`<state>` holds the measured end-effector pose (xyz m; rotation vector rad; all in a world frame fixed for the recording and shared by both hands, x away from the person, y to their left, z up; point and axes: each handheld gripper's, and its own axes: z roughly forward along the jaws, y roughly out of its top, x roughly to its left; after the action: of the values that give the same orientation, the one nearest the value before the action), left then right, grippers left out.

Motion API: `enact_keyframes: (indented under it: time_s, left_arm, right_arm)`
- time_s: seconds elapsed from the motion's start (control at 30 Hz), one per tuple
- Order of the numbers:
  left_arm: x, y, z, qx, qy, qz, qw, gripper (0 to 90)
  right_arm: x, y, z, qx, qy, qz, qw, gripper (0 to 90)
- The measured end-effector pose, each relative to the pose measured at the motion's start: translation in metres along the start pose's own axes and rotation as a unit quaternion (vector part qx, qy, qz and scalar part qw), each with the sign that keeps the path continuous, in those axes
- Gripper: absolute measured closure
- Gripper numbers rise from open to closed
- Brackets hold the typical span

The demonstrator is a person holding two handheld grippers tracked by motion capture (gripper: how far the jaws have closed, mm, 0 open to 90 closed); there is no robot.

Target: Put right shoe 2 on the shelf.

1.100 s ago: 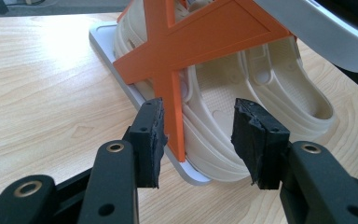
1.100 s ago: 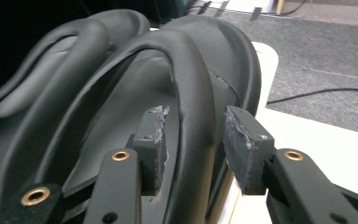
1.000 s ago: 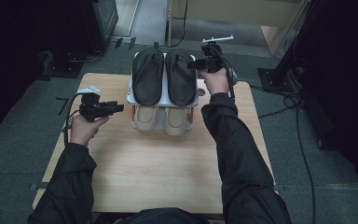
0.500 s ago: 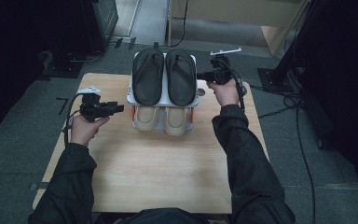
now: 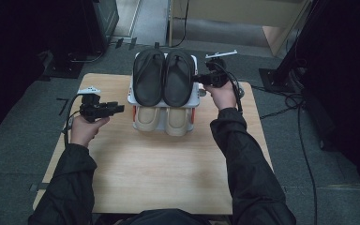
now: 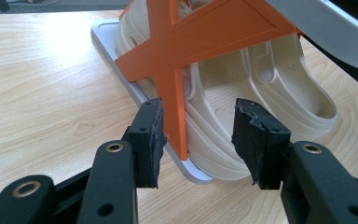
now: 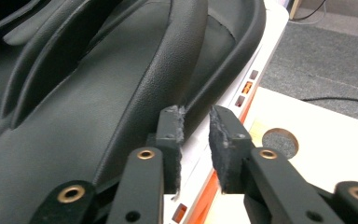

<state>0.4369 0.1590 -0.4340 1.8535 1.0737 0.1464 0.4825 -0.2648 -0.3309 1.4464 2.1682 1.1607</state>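
Black sandal [image 7: 98,93] edge beside right gripper [image 7: 196,135] jaws, just closing, still apart; left gripper [image 6: 198,140] jaws wide, empty.

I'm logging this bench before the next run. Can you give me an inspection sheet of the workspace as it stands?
Surface: light wooden table, bare in front.
Job's things: white two-level shoe rack with orange cross braces; pair of black flip-flop sandals on top, pair of cream clogs below.
Clutter: nothing seen.
Grippers: left gripper open, level with the lower shelf's corner, touching nothing. Right gripper at the rack's top edge beside the right black sandal, jaws narrowed after just closing, pressing nothing.
Cables: one trails from each gripper; more lie on the floor at right.
Surroundings: grey carpet, dark equipment stands.
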Motion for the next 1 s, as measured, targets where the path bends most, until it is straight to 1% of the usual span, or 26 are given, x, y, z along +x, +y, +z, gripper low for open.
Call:
enact_keyframes:
  time_s: [0.07, 0.17, 0.33, 0.43, 0.47, 0.53, 0.57, 0.63, 0.7, 0.77, 0.8, 0.83, 0.87, 0.93, 0.97, 1.0]
  left_arm:
    - [0.0, 0.0, 0.0, 0.001, 0.0, 0.001, 1.0, 52.9]
    - [0.001, 0.0, 0.0, 0.002, 0.001, 0.001, 1.0, 52.7]
    - [0.001, -0.001, 0.0, 0.005, 0.001, -0.004, 1.0, 51.7]
    - [0.002, -0.001, 0.001, 0.011, 0.001, -0.002, 0.9999, 51.2]
    - [0.001, -0.001, 0.002, 0.011, 0.002, -0.002, 0.9999, 51.1]
    - [0.001, -0.001, 0.002, 0.012, 0.001, -0.002, 0.9999, 51.0]
    - [0.001, -0.001, 0.002, 0.012, 0.001, -0.002, 0.9999, 50.9]
    - [0.002, -0.001, 0.002, 0.014, 0.002, -0.001, 0.9999, 50.8]
    - [0.002, -0.002, 0.002, 0.015, 0.002, -0.002, 0.9999, 50.8]
    - [0.002, -0.002, 0.003, 0.016, 0.002, -0.002, 0.9999, 50.7]
    - [0.002, -0.002, 0.003, 0.017, 0.002, -0.001, 0.9999, 50.7]
    - [0.001, -0.002, 0.003, 0.018, 0.002, -0.003, 0.9998, 50.5]
    - [0.001, -0.002, 0.003, 0.017, 0.001, -0.002, 0.9998, 50.4]
    - [0.002, -0.003, 0.003, 0.021, 0.002, -0.003, 0.9998, 49.6]
    - [0.002, -0.003, 0.003, 0.023, 0.003, -0.004, 0.9997, 48.9]
    - [0.002, -0.004, 0.003, 0.024, 0.002, -0.007, 0.9997, 48.6]
  right_arm:
    - [-0.003, -0.002, 0.0, -0.003, 0.004, 0.003, 1.0, 70.7]
    - [-0.006, -0.008, -0.001, -0.011, 0.001, -0.004, 0.9999, 69.8]
    - [-0.008, -0.017, -0.006, -0.027, -0.001, -0.032, 0.9991, 67.0]
    - [-0.01, -0.021, -0.011, -0.033, 0.001, -0.039, 0.9987, 65.9]
    - [-0.011, -0.022, -0.012, -0.035, 0.002, -0.045, 0.9984, 65.1]
    - [-0.011, -0.024, -0.015, -0.029, 0.001, -0.052, 0.9982, 63.0]
    - [-0.011, -0.026, -0.017, -0.033, 0.002, -0.054, 0.998, 62.6]
    - [-0.012, -0.032, -0.02, -0.052, 0.003, -0.063, 0.9966, 62.6]
    - [-0.013, -0.035, -0.023, -0.051, 0.004, -0.063, 0.9967, 62.5]
    - [-0.014, -0.037, -0.024, -0.039, 0.006, -0.066, 0.997, 61.3]
    - [-0.014, -0.039, -0.026, -0.042, 0.006, -0.066, 0.9969, 61.3]
    - [-0.014, -0.042, -0.027, -0.054, 0.008, -0.068, 0.9961, 61.0]
    - [-0.014, -0.045, -0.028, -0.058, 0.01, -0.07, 0.9958, 60.5]
    - [-0.014, -0.049, -0.029, -0.052, 0.012, -0.074, 0.9958, 59.3]
    - [-0.014, -0.05, -0.03, -0.045, 0.011, -0.078, 0.9959, 58.1]
    - [-0.014, -0.053, -0.03, -0.045, 0.011, -0.082, 0.9956, 58.0]
